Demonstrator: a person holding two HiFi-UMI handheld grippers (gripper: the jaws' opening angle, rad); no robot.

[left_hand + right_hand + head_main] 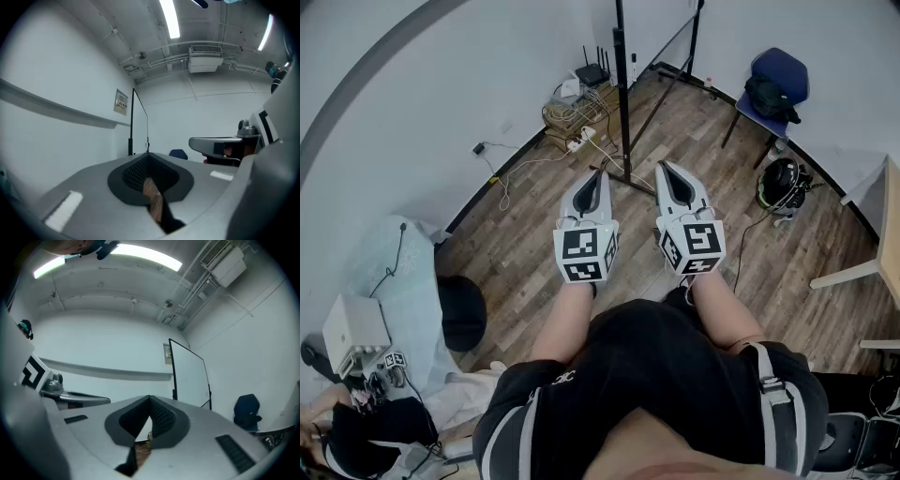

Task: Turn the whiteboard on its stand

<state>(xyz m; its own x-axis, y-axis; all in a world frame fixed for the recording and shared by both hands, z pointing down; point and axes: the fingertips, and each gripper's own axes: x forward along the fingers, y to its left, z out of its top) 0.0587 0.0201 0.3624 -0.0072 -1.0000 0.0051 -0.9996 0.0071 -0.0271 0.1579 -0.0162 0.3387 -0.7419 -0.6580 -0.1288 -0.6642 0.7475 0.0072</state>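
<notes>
The whiteboard (190,373) stands upright on its black stand, a little ahead of both grippers. In the head view I look down on it, so only its black post (622,84) and floor bar show. The left gripper view catches the whiteboard (139,123) nearly edge-on. My left gripper (598,174) and right gripper (665,168) are held side by side, pointing at the stand's foot. Both are shut with nothing between the jaws. Neither touches the board. The left gripper's tips (147,155) and the right gripper's tips (150,399) meet in their own views.
A blue chair (776,86) with a black bag stands at the back right, with a helmet (784,183) on the floor beside it. Cables and a router (581,92) lie by the wall behind the stand. A table edge (887,234) is at right, a covered object (394,281) at left.
</notes>
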